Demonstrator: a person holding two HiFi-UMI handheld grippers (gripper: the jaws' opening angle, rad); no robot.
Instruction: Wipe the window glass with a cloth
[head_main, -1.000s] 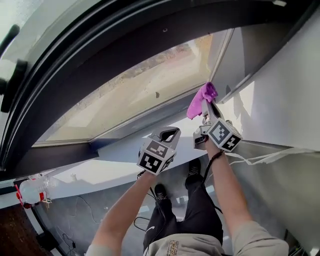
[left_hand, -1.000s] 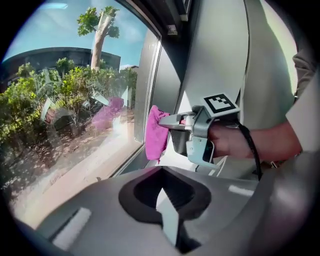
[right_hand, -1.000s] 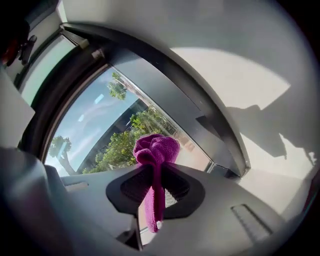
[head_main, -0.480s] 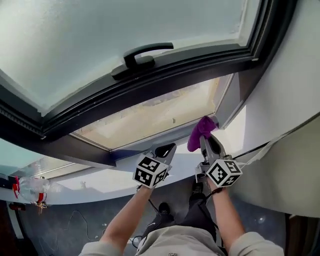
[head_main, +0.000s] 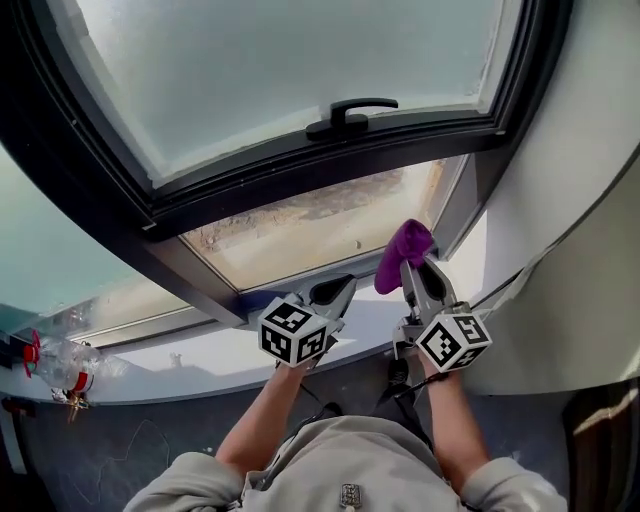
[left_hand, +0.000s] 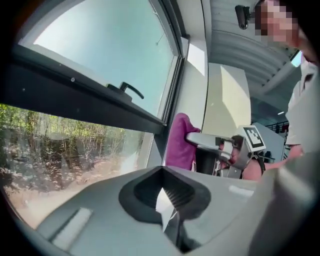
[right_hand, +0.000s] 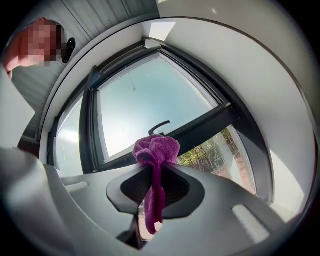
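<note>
Right claw (right_hand: 156, 167) pinching cloth (right_hand: 156, 149), bunch toward glass (right_hand: 137, 107)

Beige sleeves (head_main: 190, 485); grey, marker-cubed grippers (head_main: 338, 288) (head_main: 418, 268)

Purple cloth (head_main: 402, 252); black window frame (head_main: 300, 167).

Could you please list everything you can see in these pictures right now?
Window frame: one, dark, upper view.
Handle: one, black, on the upper sash.
Cloth: one, purple, near the lower pane's right corner.
Bottle: one, clear with red parts, far left by the sill.
Sill: one, white, under the window.
Left gripper: one, grey, jaws together, empty.
Right gripper: one, grey, shut on the cloth.
Arms: two, bottom centre.
</note>
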